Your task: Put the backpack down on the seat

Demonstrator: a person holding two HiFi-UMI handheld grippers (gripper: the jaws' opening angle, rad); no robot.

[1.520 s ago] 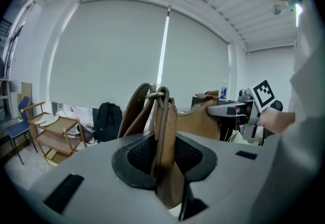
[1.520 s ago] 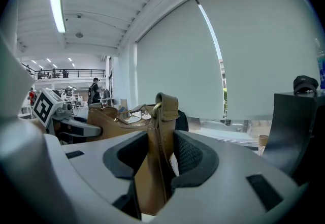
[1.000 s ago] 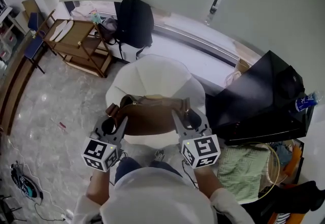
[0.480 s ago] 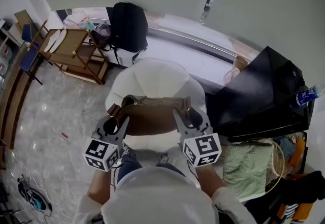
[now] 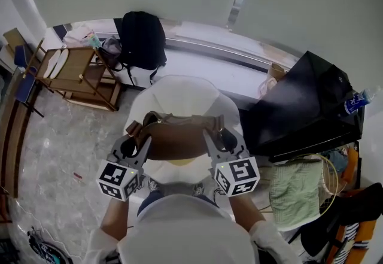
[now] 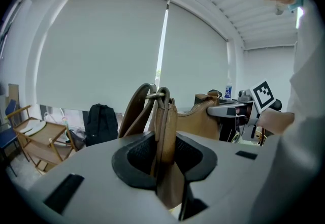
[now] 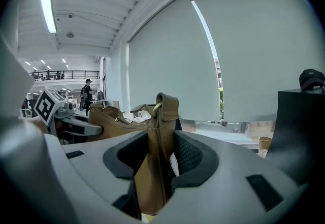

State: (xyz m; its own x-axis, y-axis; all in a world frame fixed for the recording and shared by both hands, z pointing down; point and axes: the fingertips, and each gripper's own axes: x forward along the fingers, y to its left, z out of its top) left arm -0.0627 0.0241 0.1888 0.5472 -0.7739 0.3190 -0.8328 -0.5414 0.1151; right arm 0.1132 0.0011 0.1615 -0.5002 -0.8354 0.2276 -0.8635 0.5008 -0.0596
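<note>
— Grip?
— Both clamped on strap ends of the brown backpack [image 5: 178,139]: left gripper [image 5: 142,137] one end, right gripper [image 5: 210,136] the other. Slung in the air over the seat [image 5: 187,94], near its front edge.
— Risk?
— Could slide off that front edge if released too early, or tip if let go unevenly.
— Count?
— Two grippers, one brown backpack, one seat, one black backpack [image 5: 141,40] against the windowsill [image 5: 197,48]

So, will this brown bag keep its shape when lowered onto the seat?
Probably soft: the bag sags between the left gripper and right gripper. Its strap looks floppy and may fall aside. On the rounded seat it will likely slump.
</note>
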